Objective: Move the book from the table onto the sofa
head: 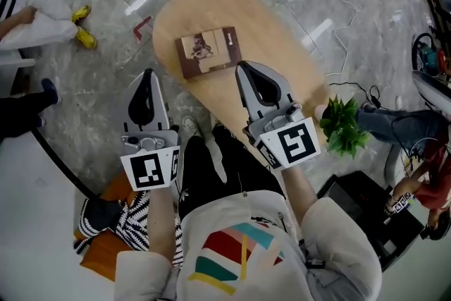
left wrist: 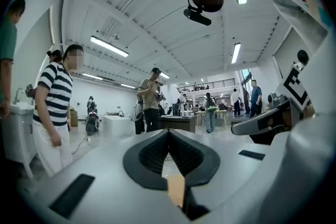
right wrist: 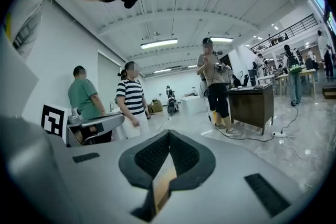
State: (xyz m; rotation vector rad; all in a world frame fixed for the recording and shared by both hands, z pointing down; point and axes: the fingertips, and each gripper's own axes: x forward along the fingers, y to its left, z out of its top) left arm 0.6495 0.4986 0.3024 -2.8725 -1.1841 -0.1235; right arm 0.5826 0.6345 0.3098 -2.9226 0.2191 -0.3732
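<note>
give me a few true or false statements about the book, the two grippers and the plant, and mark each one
1. The book lies closed on the table. True.
2. The left gripper holds the book. False: it is shut on nothing, and the book lies apart from it on the table.
3. The right gripper has its jaws together. True.
4. The plant stands on the book. False: it is by the table's right edge, well apart from the book.
</note>
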